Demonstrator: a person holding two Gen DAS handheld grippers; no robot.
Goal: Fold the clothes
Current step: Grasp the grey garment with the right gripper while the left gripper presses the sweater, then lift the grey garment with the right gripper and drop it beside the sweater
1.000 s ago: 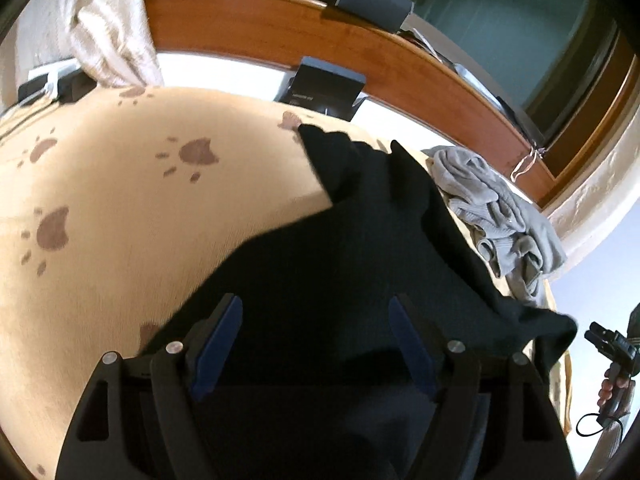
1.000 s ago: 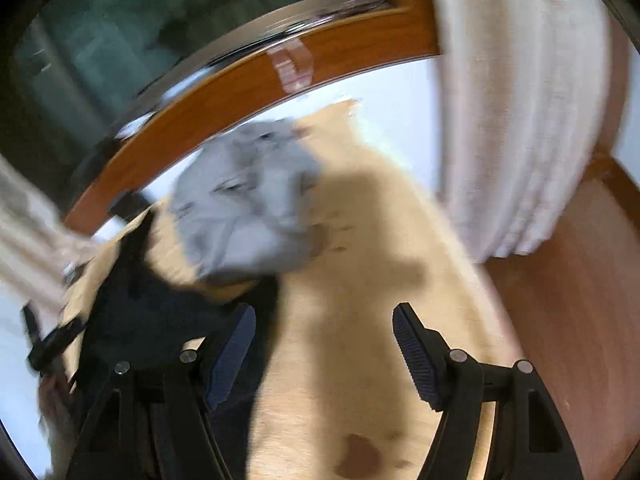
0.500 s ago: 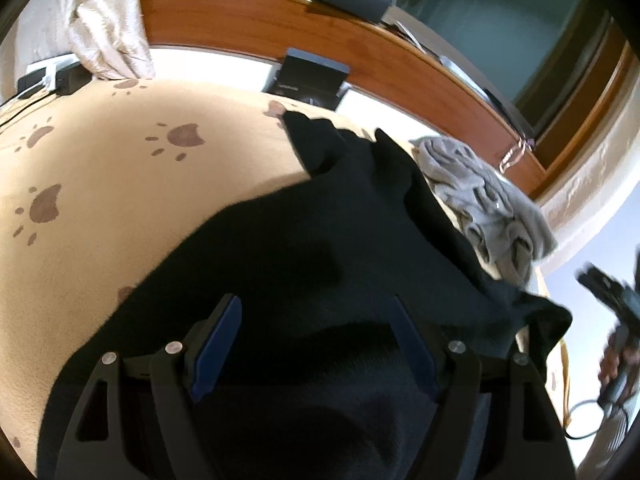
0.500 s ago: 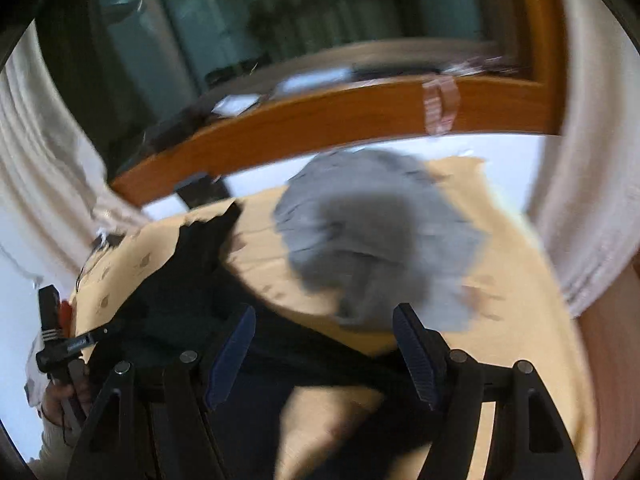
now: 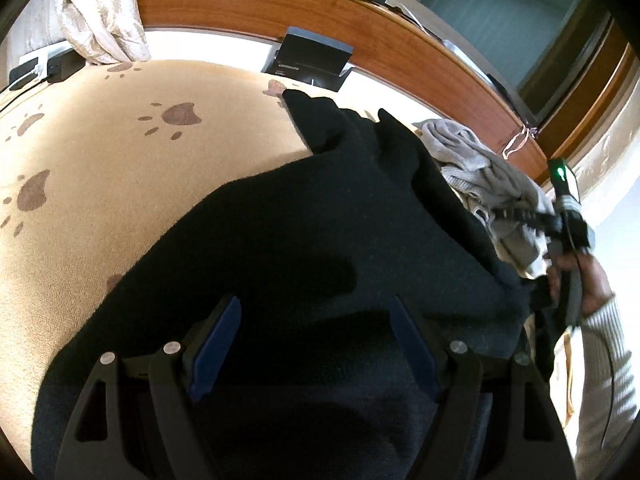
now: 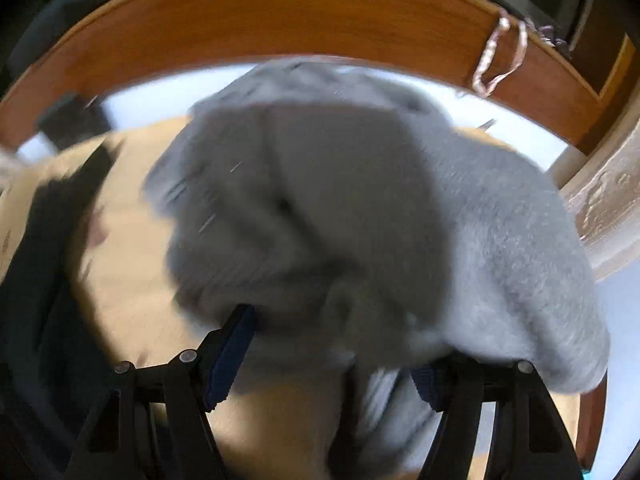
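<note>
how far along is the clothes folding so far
Done: nothing looks folded. The black garment lies spread unevenly on the paw-print blanket. In hand: right gripper, open, reaching the crumpled grey garment; left gripper open over the black one. Left: folding both.

Black garment [image 5: 304, 240] spread flat; grey garment [image 6: 340, 208] crumpled beside it

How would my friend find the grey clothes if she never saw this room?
Look for the big tan blanket with brown paw prints, under the curved wooden ledge. On it, a large black garment lies spread out, and just past its far edge sits the grey garment. It is the only crumpled, pale grey heap; the black one lies flatter.
</note>
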